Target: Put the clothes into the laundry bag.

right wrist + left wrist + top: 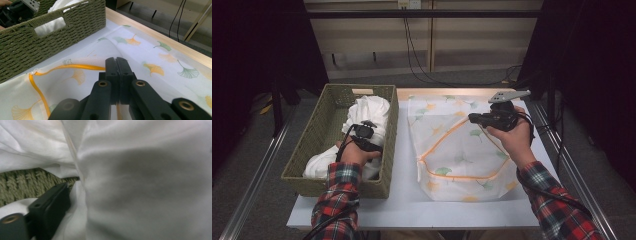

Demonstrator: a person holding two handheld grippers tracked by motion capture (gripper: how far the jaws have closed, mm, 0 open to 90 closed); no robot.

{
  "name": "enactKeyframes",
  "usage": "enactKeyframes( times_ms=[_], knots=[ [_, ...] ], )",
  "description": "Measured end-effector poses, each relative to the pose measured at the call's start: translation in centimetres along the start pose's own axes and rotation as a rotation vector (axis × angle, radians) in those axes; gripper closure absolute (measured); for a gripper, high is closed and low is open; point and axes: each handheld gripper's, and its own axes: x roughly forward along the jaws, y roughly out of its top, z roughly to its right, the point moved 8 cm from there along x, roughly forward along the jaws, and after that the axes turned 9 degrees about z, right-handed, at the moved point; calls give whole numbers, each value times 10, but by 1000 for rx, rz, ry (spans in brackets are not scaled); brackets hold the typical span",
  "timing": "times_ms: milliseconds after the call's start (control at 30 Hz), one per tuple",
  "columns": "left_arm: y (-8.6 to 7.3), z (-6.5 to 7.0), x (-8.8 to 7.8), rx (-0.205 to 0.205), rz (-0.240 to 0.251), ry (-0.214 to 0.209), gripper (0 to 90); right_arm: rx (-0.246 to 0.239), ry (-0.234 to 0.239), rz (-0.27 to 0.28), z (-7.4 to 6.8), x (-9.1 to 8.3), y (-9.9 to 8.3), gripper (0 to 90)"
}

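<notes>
A white cloth (371, 111) lies heaped in a green woven basket (318, 127) on the left of the table. My left gripper (364, 136) is down in the basket against this cloth (140, 182). Its one showing finger (50, 207) stands far to the side, so the jaws are open, and cloth bulges in between and hides the other finger. On the right lies a white mesh bag (457, 150) printed with ginkgo leaves. My right gripper (474, 118) (116, 62) is shut on the bag's orange-trimmed opening edge (75, 67) and holds it a little above the bag (155, 57).
The basket (50, 37) stands close to the bag's left side, with a narrow strip of white table (404, 150) between them. The table's wooden far edge (160, 37) runs behind the bag. Metal rails flank the table, and cables hang at the back wall.
</notes>
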Motion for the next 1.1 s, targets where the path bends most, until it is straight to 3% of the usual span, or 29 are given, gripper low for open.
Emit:
enactKeyframes(
  times_ms=[133, 167, 200, 233, 333, 367, 533, 600, 667, 833, 1100],
  knots=[
    [1, 5, -2, 2, 26, -41, 219, -1, 3, 4, 0, 0, 1, 893],
    [1, 8, -2, 9, 33, -61, 297, -1, 1, 4, 0, 0, 1, 894],
    [1, 7, -3, 19, 29, -57, 297, -1, 1, 4, 0, 0, 1, 894],
    [1, 8, -3, -1, 40, -61, 318, -1, 1, 3, 0, 0, 1, 894],
    [2, 7, -7, -10, 47, -40, 396, 0, -3, 1, 0, 0, 0, 894],
    [3, 6, -9, -10, 40, -33, 485, 2, -4, 1, 0, 0, 0, 894],
    [5, 6, -14, -43, 49, -51, 529, 3, -4, -2, 1, 1, -1, 893],
    [8, 6, -19, -73, 75, -54, 536, 7, -6, -3, 1, 1, -1, 894],
    [9, 4, -22, -78, 86, -57, 538, 3, -4, -2, 2, 1, -1, 894],
    [17, -4, -40, -154, 166, -89, 540, 7, -10, 2, 5, 0, 0, 894],
    [37, -18, -77, -196, 308, -105, 544, 8, -10, 2, 4, 1, -1, 894]
  ],
)
